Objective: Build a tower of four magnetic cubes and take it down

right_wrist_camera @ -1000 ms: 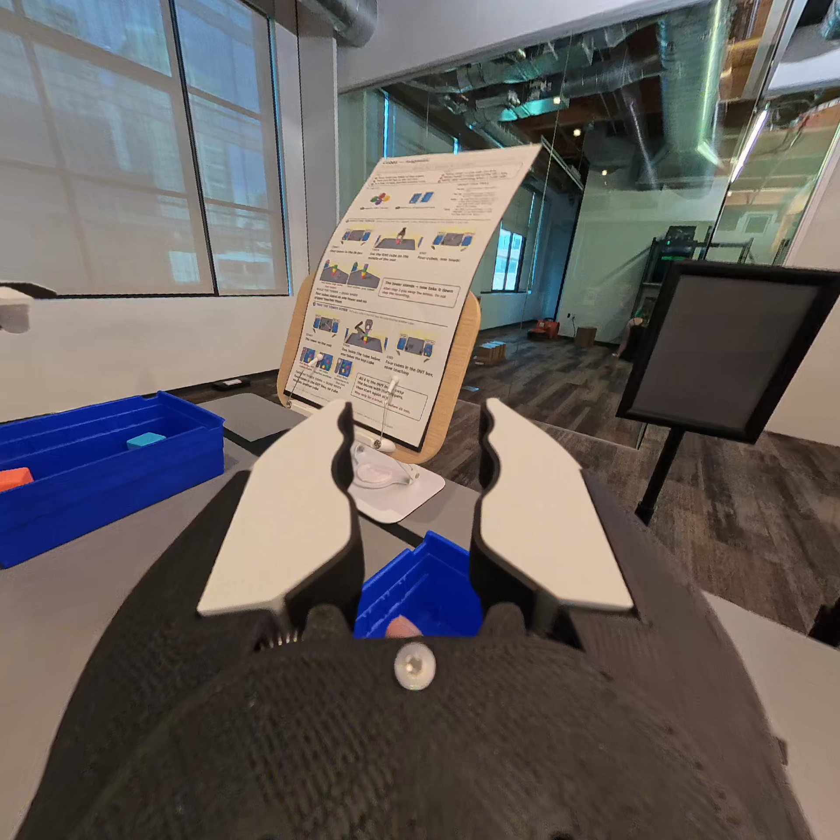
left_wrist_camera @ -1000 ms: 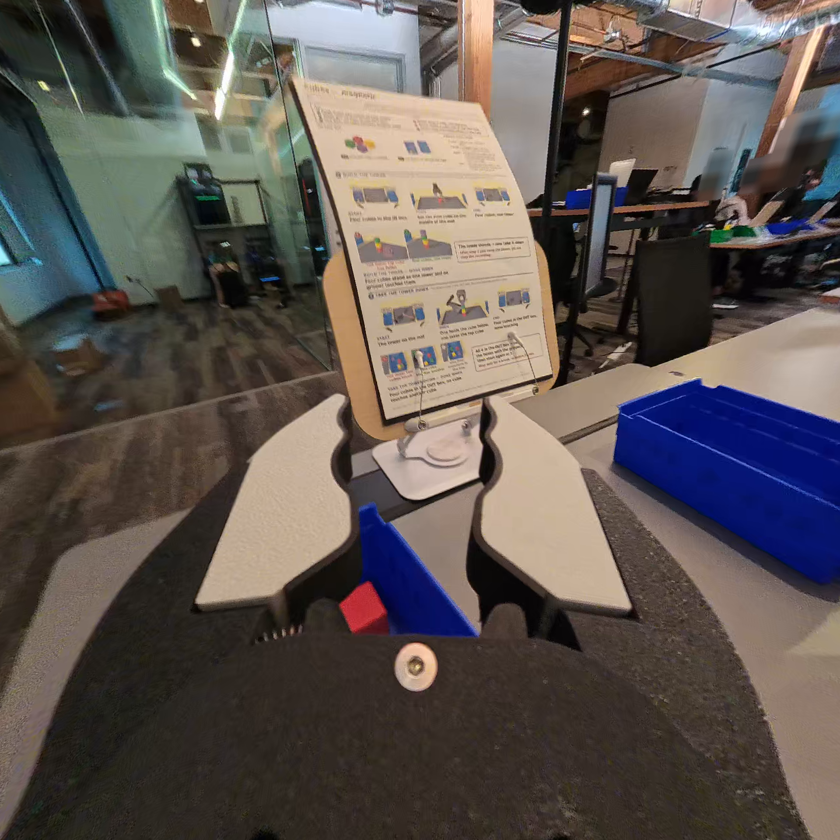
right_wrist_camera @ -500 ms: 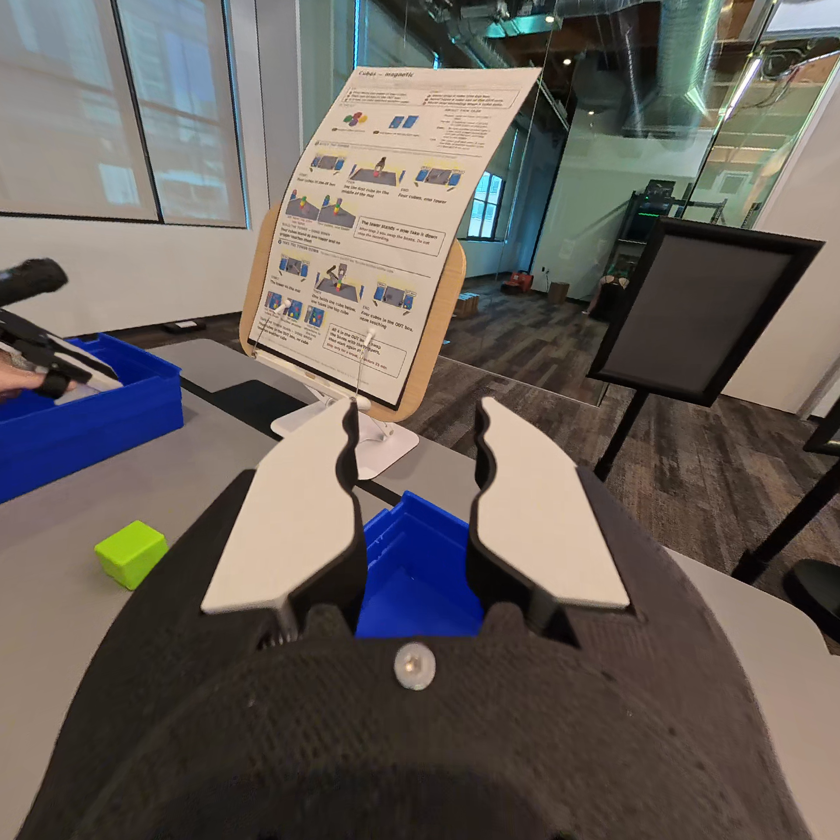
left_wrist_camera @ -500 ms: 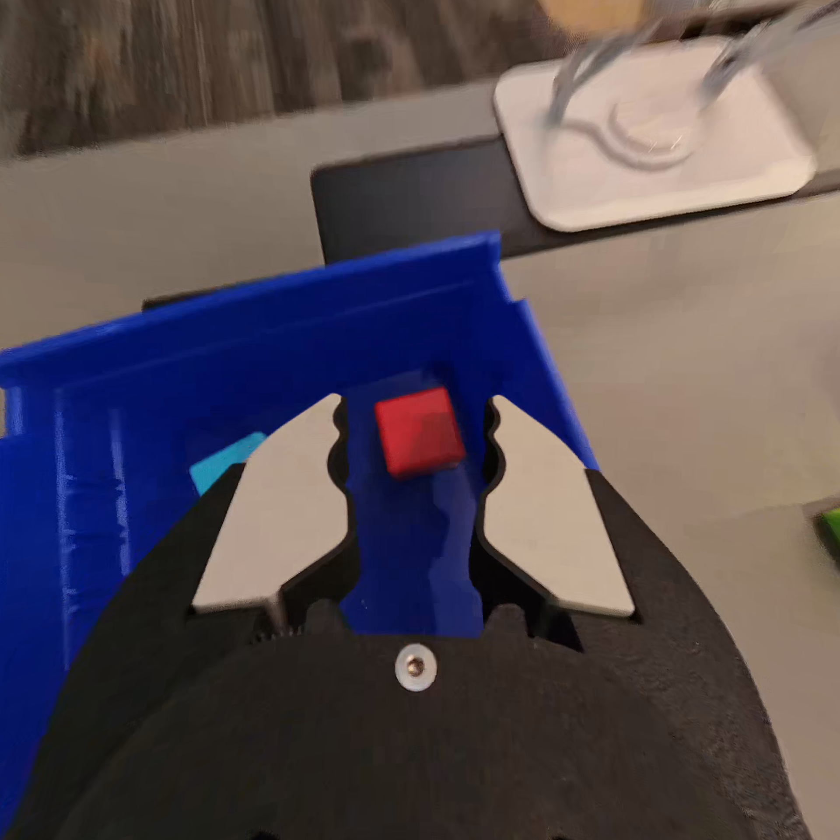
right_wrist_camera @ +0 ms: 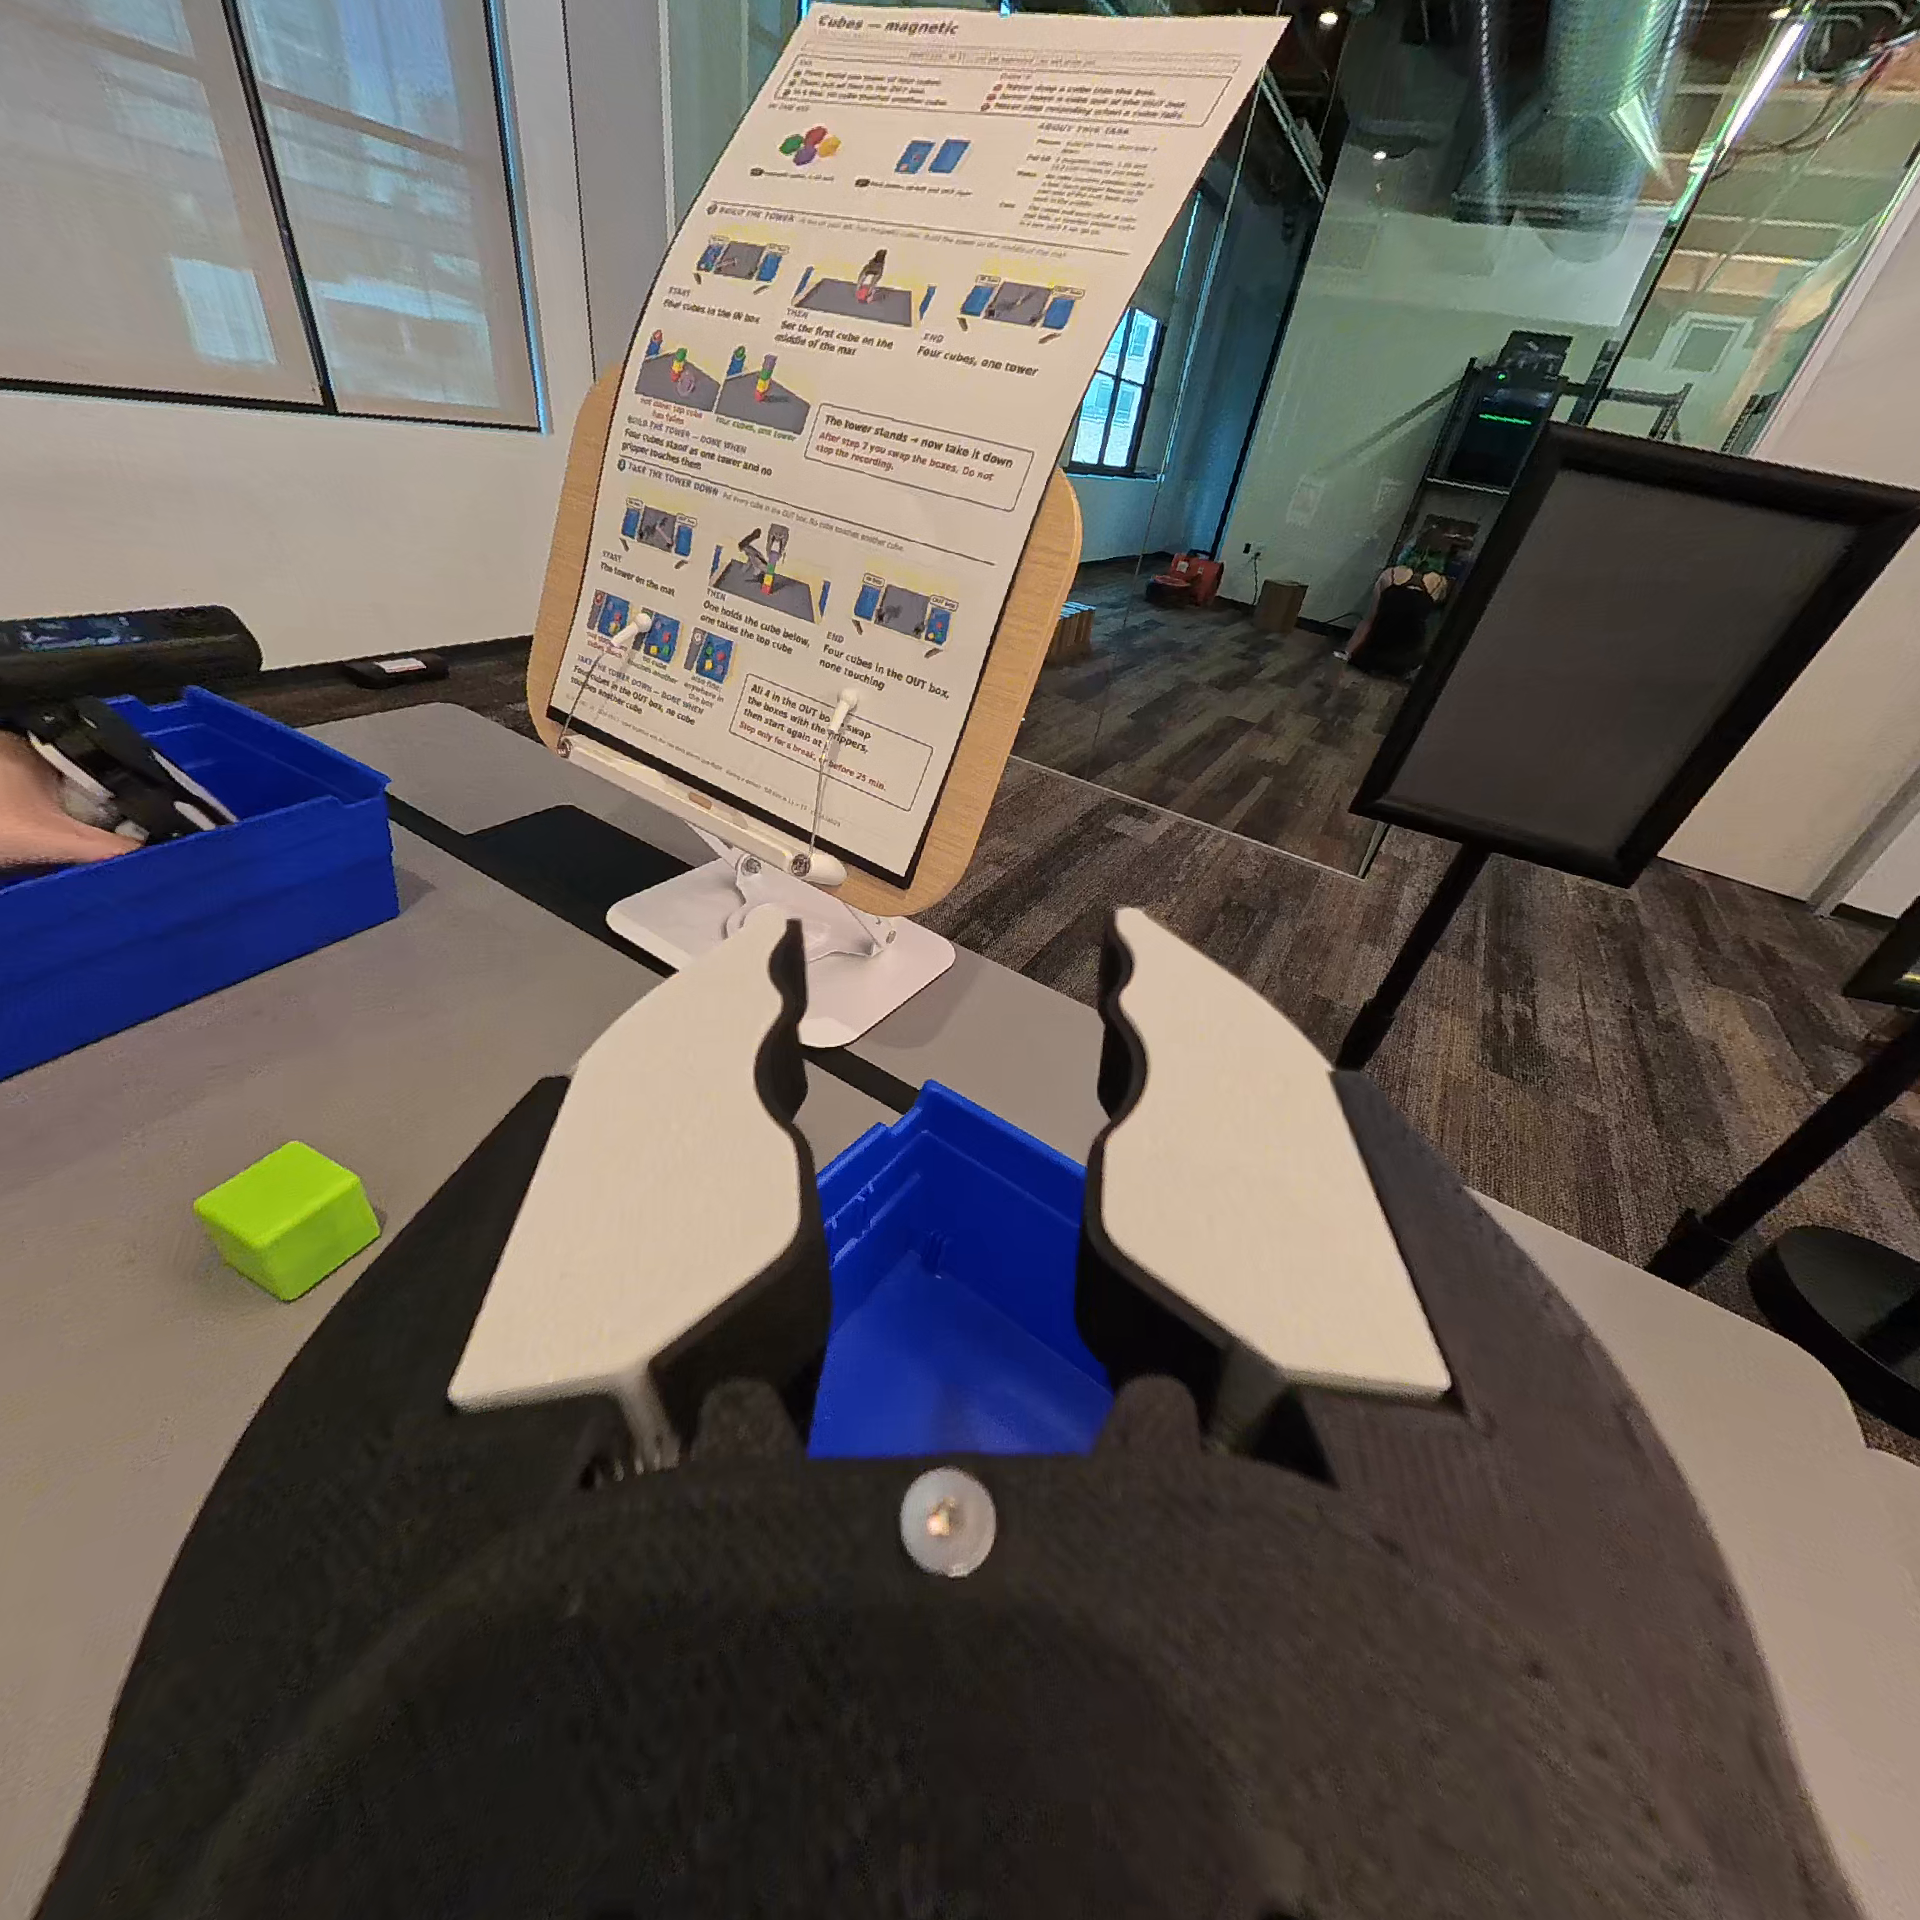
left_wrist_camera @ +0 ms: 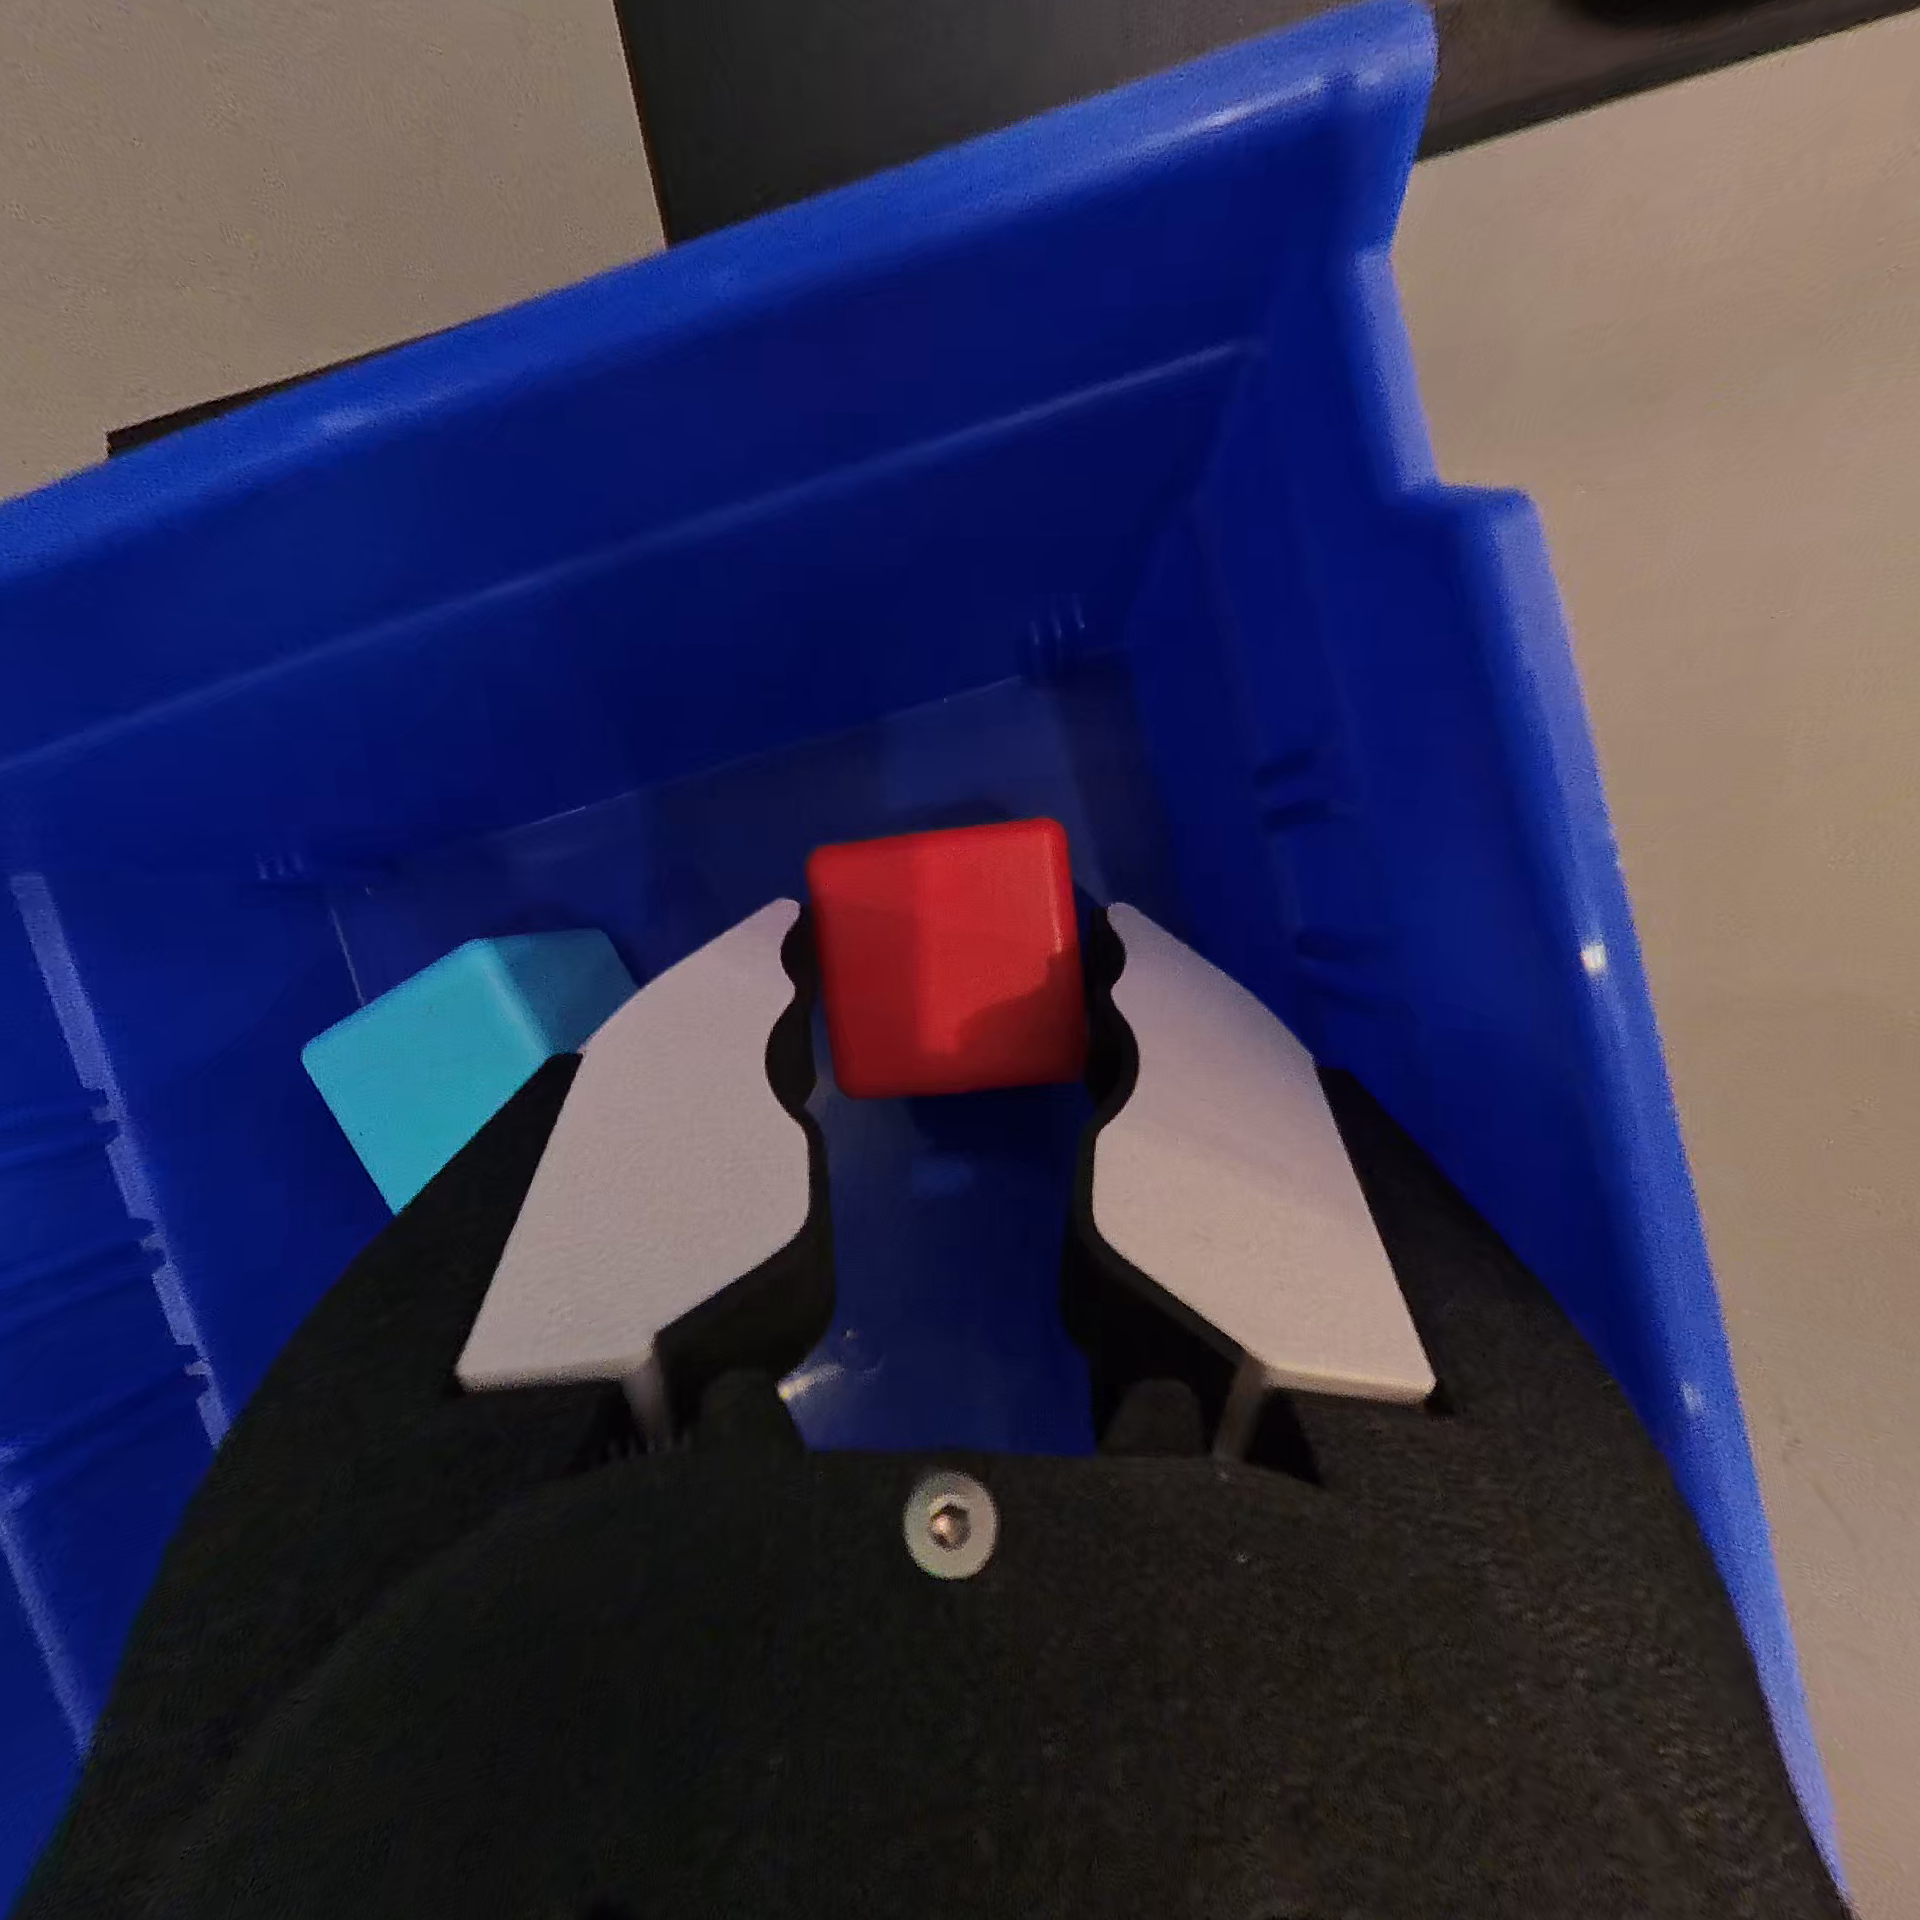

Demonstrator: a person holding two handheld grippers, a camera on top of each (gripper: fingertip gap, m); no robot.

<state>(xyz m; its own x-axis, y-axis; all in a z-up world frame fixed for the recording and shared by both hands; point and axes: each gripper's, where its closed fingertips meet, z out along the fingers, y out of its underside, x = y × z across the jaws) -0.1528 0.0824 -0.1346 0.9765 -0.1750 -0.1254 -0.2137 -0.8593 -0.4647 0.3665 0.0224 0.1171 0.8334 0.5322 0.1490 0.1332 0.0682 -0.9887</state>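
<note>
Cubes barely stacked — green cube (right_wrist_camera: pixel 286 1218) sits alone on the table; left gripper (left_wrist_camera: pixel 943 971) spread around the red cube (left_wrist_camera: pixel 940 956), right gripper (right_wrist_camera: pixel 951 992) spread, empty

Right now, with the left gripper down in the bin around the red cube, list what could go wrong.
1. The left gripper is open with the red cube sitting skewed at its fingertips; closing might catch corners and let it twist or slip.
2. The light blue cube lies just beside the left finger; being magnetic, it could possibly snap over and come along.
3. The blue bin wall stands close to the right finger and might get bumped.
</note>
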